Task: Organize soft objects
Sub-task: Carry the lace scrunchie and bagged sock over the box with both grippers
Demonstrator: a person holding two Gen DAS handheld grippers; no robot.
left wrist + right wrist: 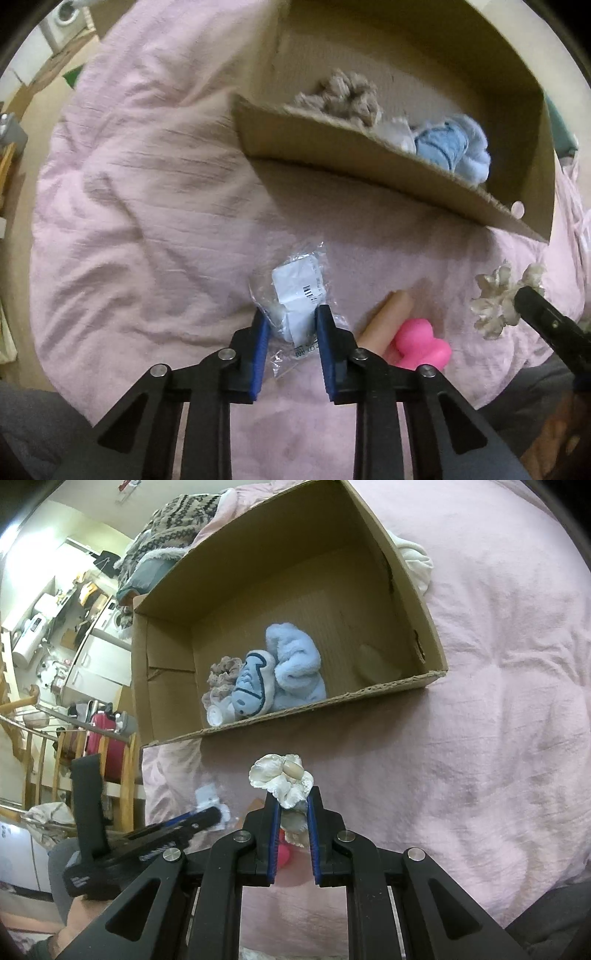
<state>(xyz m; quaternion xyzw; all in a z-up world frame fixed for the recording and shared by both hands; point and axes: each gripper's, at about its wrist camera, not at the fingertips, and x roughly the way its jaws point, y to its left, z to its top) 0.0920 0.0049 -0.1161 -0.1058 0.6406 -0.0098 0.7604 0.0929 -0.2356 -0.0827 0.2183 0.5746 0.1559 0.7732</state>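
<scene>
A cardboard box (pixel 369 147) (pixel 280 716) lies on a pink bedspread (pixel 147 184). Inside it are a light blue plush toy (pixel 291 668) (pixel 450 144) and a beige crocheted scrunchie (pixel 343 96) (pixel 221 675). My left gripper (pixel 290 325) is shut on a clear plastic bag with a white item (pixel 299 291). My right gripper (pixel 293 801) is shut on a cream fabric flower (pixel 280 775), also seen in the left wrist view (pixel 495 299), held just before the box's near wall. A pink rubbery toy (pixel 421 343) and a beige tube (pixel 388 317) lie on the bed.
A white cloth (pixel 413 561) lies beyond the box's right side. A patterned knit blanket (pixel 173 520) is piled behind the box. Off the bed's left edge are a wooden chair (pixel 74 760) and cluttered furniture (pixel 55 627).
</scene>
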